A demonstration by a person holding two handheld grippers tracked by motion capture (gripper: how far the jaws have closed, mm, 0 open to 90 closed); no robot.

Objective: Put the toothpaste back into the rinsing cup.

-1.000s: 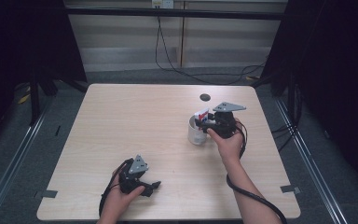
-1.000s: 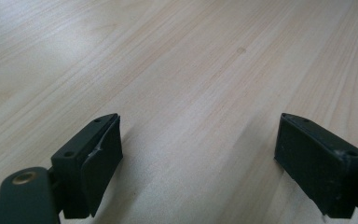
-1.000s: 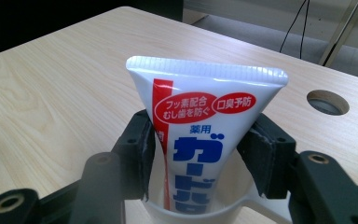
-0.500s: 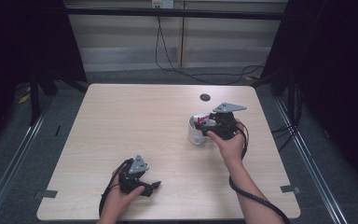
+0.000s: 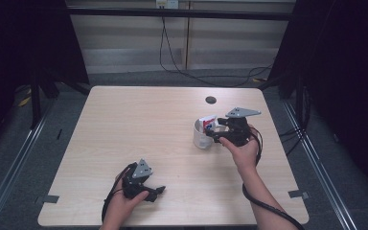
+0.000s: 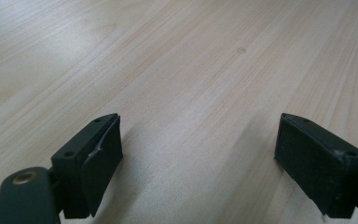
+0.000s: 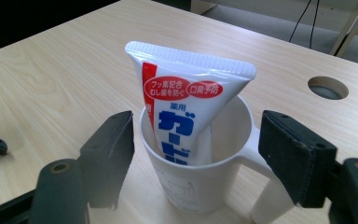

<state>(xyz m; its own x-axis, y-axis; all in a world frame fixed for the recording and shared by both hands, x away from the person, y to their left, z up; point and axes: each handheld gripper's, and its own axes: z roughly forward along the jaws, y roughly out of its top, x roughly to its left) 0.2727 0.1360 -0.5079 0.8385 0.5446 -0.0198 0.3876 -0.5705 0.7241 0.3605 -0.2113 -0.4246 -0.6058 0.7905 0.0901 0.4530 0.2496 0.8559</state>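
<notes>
- Toothpaste tube (image 7: 186, 112), white soft plastic with red labels and blue lettering, stood crimped end up inside a white plastic mug (image 7: 200, 182), leaning against the mug's far wall.
- Mug and tube stood on the pale wooden desk (image 5: 139, 124), right of centre, near a round cable hole (image 5: 211, 100).
- Right hand-held gripper (image 7: 196, 154) had its jaws spread to either side of the mug, having just been opening; the pads pressed on neither mug nor tube, and the mug's handle (image 7: 261, 186) lay by the right-hand jaw in the right gripper view.
- Left hand-held gripper (image 6: 200, 154) stood open over bare desk near the front edge, well apart from the mug, with nothing between its jaws.
- Judgement on handling: the tube appeared light and pliable; its body would likely dent under a hard squeeze and the glossy skin could slip. The flat crimped end above the rim looked the stiffest and most reachable place to pinch, across its thin faces.
- Judgement on the mug: rigid, light, probably easy to tip or slide; the handle or the wall just under the rim offered the surest hold.
- Risk noted: lifting the tube at a slant could drag the light mug with it.
</notes>
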